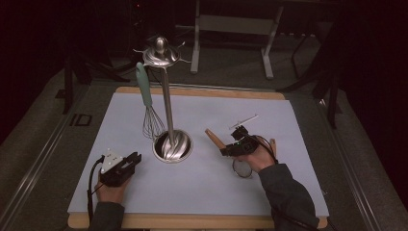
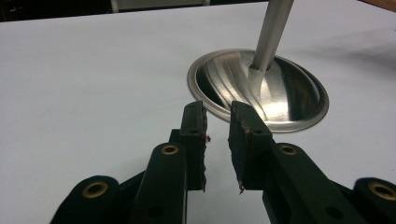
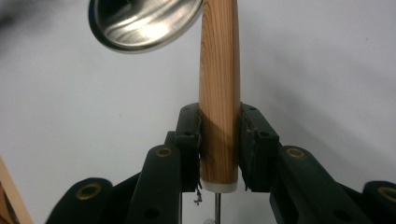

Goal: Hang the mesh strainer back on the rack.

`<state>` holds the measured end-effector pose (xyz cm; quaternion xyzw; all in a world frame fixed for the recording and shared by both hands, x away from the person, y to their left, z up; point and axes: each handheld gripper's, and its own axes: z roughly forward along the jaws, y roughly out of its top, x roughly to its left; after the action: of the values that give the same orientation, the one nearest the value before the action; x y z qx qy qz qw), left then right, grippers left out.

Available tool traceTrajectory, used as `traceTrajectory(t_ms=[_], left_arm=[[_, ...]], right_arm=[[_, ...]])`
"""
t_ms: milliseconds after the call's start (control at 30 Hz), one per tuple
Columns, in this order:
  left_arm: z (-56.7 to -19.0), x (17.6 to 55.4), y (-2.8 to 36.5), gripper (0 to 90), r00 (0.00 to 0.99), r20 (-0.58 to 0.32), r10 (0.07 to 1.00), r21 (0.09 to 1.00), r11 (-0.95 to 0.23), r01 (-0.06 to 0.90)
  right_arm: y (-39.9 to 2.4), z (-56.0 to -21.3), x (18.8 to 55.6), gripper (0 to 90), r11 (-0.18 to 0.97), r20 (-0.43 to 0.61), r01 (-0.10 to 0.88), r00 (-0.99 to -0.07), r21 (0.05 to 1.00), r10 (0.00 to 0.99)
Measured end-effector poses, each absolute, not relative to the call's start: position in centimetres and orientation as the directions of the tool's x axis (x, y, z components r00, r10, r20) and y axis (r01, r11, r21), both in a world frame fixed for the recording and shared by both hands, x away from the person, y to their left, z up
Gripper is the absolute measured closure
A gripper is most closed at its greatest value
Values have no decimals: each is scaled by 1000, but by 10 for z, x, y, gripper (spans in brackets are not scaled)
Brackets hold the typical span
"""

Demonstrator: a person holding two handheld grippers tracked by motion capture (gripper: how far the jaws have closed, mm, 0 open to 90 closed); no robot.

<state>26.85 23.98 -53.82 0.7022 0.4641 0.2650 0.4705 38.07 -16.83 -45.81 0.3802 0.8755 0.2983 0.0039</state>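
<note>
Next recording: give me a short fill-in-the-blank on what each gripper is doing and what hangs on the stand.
1. The right gripper is shut on a handle made of ____.
2. The left gripper has ____ between its jaws.
3. Hanging from the metal stand by its pale green handle is a ____.
4. The left gripper points toward the stand's round ____.

Missing words: wood; nothing; whisk; base

Overhead view and close tongs views share stand base (image 1: 172, 146)
</note>
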Motion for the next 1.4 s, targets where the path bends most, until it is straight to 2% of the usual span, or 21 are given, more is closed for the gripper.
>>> traceTrajectory(t_ms=[533, 1400], left_arm=[[-538, 268, 240, 758, 427, -69, 901, 907, -121, 403], [-538, 268, 240, 758, 427, -69, 902, 908, -120, 401]], right_arm=[[-156, -444, 377, 714, 516, 237, 602, -759, 610, 606], [-135, -393, 371, 714, 448, 227, 478, -832, 756, 506]])
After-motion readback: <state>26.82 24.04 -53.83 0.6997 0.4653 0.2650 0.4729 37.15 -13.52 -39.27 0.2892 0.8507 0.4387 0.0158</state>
